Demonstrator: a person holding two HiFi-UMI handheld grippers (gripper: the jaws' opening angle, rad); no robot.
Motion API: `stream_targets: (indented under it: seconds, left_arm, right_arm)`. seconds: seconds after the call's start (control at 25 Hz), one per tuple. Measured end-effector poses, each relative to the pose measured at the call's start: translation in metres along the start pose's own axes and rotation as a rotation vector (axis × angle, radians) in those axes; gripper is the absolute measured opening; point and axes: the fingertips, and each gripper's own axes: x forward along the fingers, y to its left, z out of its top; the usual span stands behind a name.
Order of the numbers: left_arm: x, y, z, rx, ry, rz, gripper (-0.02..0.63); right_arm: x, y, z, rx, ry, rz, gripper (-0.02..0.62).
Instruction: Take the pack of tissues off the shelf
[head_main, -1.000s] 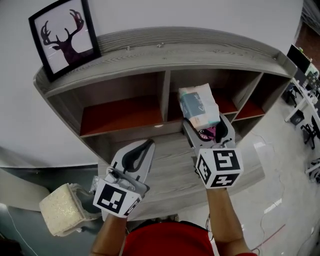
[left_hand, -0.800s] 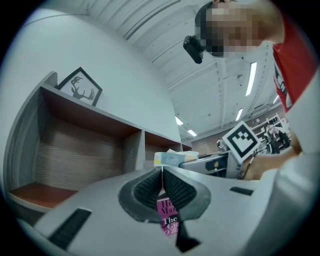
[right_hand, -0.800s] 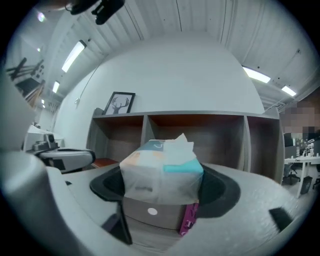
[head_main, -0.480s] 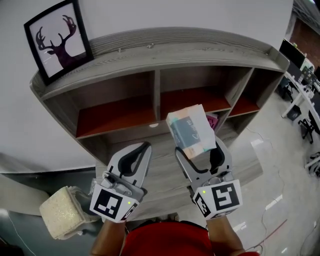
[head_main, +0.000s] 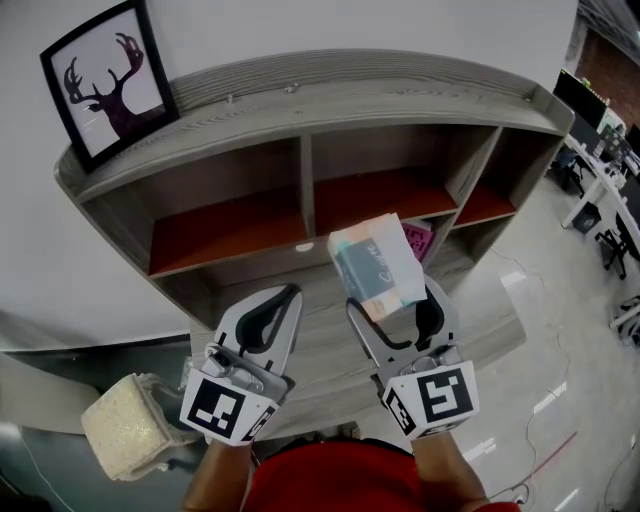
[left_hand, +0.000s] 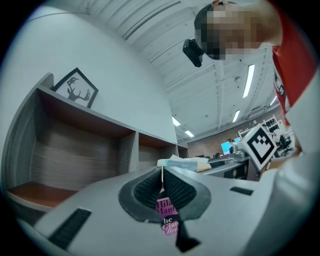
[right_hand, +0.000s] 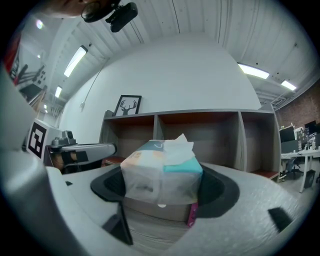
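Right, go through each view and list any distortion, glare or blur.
Head view: sharp, but the wide lens bows the shelf into an arc, and the floor shows glare. Left gripper view: fisheye with black corners, shelf edges curved. Right gripper view: fisheye, ceiling lights blown out, the pack of tissues slightly soft close up.

Framed deer picture (head_main: 100, 85) leans against the white wall (head_main: 300, 30), upper left. Pink book (head_main: 416, 240) lies flat near centre, partly hidden. Beige rough-textured block (head_main: 122, 428) sits lower left; desks with monitors (head_main: 600, 130) stand far right on glossy floor (head_main: 540, 330).
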Motion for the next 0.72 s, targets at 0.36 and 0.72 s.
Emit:
stream_targets:
  seconds: [0.36,0.72]
  left_arm:
    - [-0.0006,0.0008,-0.0004,-0.002,0.001,0.007,0.011]
    - [0.0001,0.0017,-0.0017,-0.005,-0.004,0.005,0.011]
  right_arm:
    - [0.0005,0.001,0.0008,0.001,-0.002,0.006,0.39]
    - [0.0019,0.0001,-0.0007,-0.001,0.0,0.001,0.39]
